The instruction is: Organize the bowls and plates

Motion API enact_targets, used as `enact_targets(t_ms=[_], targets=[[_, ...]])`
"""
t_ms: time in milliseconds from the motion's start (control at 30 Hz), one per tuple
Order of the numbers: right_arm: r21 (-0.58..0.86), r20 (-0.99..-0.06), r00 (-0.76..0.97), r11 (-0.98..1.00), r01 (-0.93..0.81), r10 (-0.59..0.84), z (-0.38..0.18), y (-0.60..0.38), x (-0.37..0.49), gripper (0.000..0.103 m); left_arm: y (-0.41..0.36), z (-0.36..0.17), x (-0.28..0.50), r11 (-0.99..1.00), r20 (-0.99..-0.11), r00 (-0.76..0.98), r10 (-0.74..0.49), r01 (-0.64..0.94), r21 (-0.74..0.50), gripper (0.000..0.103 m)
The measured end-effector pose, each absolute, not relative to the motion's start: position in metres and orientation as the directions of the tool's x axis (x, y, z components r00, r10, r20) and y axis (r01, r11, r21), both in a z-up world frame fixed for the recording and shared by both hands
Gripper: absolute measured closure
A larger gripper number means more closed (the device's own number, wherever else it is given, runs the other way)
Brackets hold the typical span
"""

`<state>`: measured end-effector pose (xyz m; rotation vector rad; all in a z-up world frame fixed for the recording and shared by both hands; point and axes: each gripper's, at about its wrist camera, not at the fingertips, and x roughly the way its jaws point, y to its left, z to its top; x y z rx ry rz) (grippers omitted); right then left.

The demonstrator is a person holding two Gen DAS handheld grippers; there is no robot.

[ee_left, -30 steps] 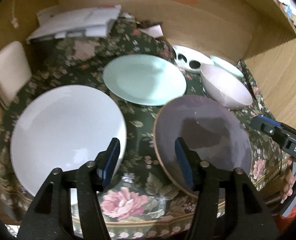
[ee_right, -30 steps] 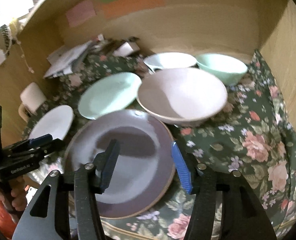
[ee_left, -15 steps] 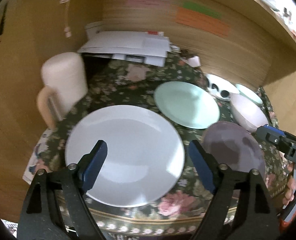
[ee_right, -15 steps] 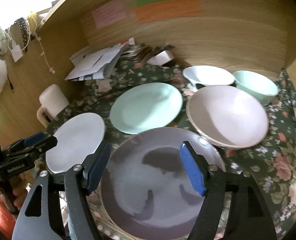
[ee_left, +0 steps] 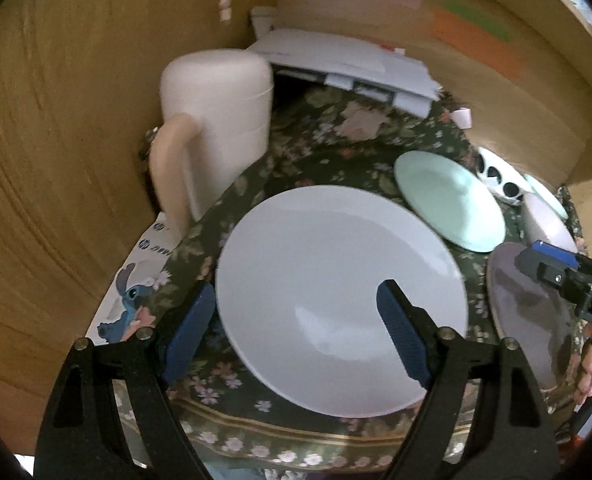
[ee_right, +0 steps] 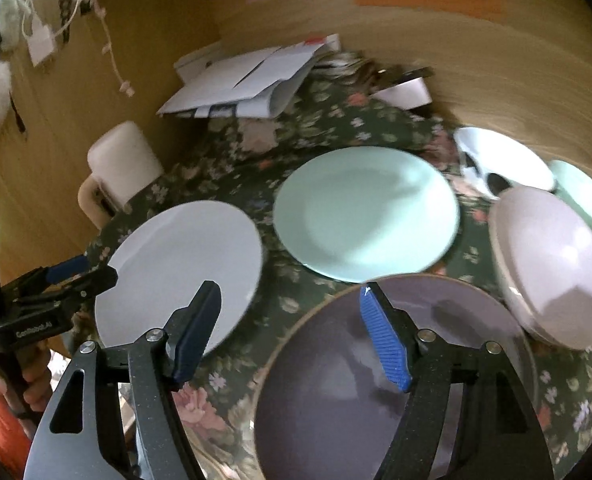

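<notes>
Three plates lie on the floral cloth: a white plate (ee_left: 336,300), a mint plate (ee_left: 448,200) behind it and a purple plate (ee_left: 524,312) to its right. My left gripper (ee_left: 296,286) is open above the white plate's near left rim, holding nothing. My right gripper (ee_right: 288,290) is open over the left rim of the purple plate (ee_right: 336,392), also holding nothing. At the back right stand a pink bowl (ee_right: 556,264), a white panda bowl (ee_right: 500,160) and a mint bowl (ee_right: 584,196). The white plate (ee_right: 175,264) and mint plate (ee_right: 364,212) lie apart.
A cream jug (ee_left: 215,120) with a handle stands at the left by the wooden wall. Stacked papers (ee_left: 344,60) lie at the back. A cartoon-printed sheet (ee_left: 135,300) sticks out under the cloth's left edge. Wooden walls close in the left, back and right.
Both grippers have swung to the left and their jaws have spread wider. The left one went from between the white and purple plates to over the white plate.
</notes>
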<state>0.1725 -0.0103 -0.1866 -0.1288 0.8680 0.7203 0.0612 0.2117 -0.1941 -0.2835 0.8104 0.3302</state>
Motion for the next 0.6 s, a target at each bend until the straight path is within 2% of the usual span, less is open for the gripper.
enact_targets(t_ms=[233, 333, 400, 500, 600], targets=[[0.202, -0.766, 0.350, 0.719, -0.665, 0.539, -0.202, 0.021, 0.188, 0.034, 0.223, -0.205, 0.060, 0.913, -0.759, 0.627, 0.174, -0.392, -0.115, 0.020], [0.240, -0.779, 0.298, 0.701, -0.671, 0.552, -0.211, 0.031, 0.197, 0.038, 0.228, -0.209, 0.061, 0.909, -0.768, 0.619, 0.167, -0.398, -0.123, 0.029], [0.245, -0.790, 0.280, 0.700, -0.671, 0.545, -0.216, 0.038, 0.200, 0.048, 0.232, -0.212, 0.061, 0.907, -0.775, 0.613, 0.153, -0.398, -0.135, 0.035], [0.276, -0.810, 0.227, 0.694, -0.665, 0.541, -0.225, 0.047, 0.207, 0.056, 0.237, -0.217, 0.062, 0.903, -0.787, 0.602, 0.134, -0.401, -0.153, 0.043], [0.278, -0.826, 0.201, 0.691, -0.667, 0.526, -0.233, 0.056, 0.209, 0.068, 0.241, -0.223, 0.064, 0.900, -0.797, 0.594, 0.113, -0.402, -0.171, 0.052]])
